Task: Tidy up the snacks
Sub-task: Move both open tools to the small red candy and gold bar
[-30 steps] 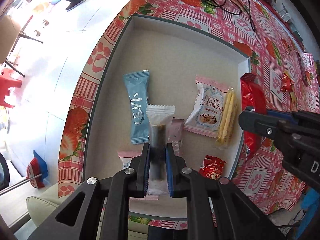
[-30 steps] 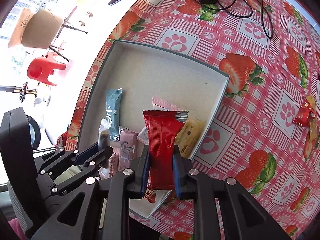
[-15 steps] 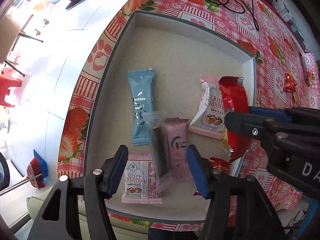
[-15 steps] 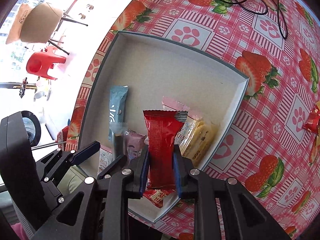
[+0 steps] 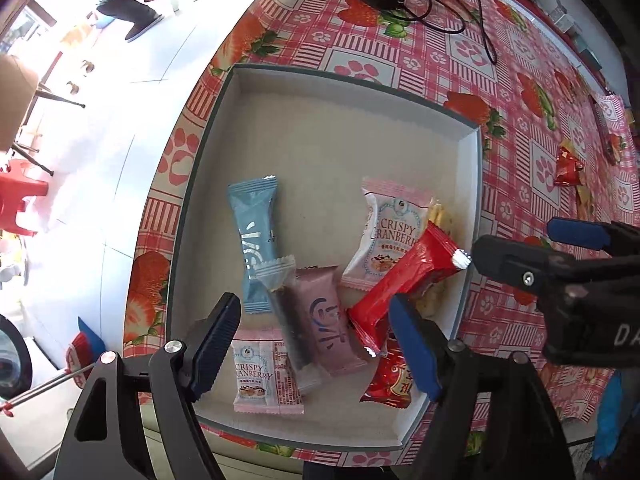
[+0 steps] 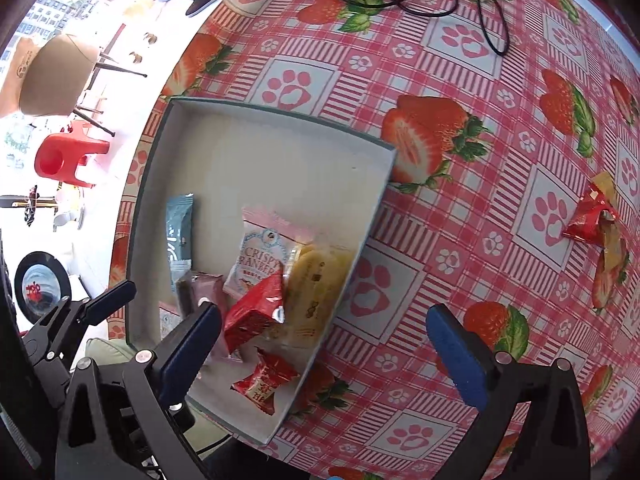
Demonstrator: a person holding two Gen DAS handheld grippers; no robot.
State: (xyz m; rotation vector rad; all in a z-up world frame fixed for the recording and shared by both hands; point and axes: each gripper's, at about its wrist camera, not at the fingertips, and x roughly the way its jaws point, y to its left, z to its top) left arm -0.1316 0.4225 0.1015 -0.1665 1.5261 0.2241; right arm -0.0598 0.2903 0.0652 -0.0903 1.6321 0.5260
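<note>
Both the left gripper and right gripper are hanging wide open, holding nothing; the red packet is lying in the box, overlapping neighbouring snacks; loose wrappers are sitting far right.

**Bright daylight, heavy fisheye bend**

Strong daylight washes out the floor left of both tools, nearly overexposed. The box ahead is evenly lit, shadows soft. Edges curve and darken; the red packet looks slightly blurred.
</note>
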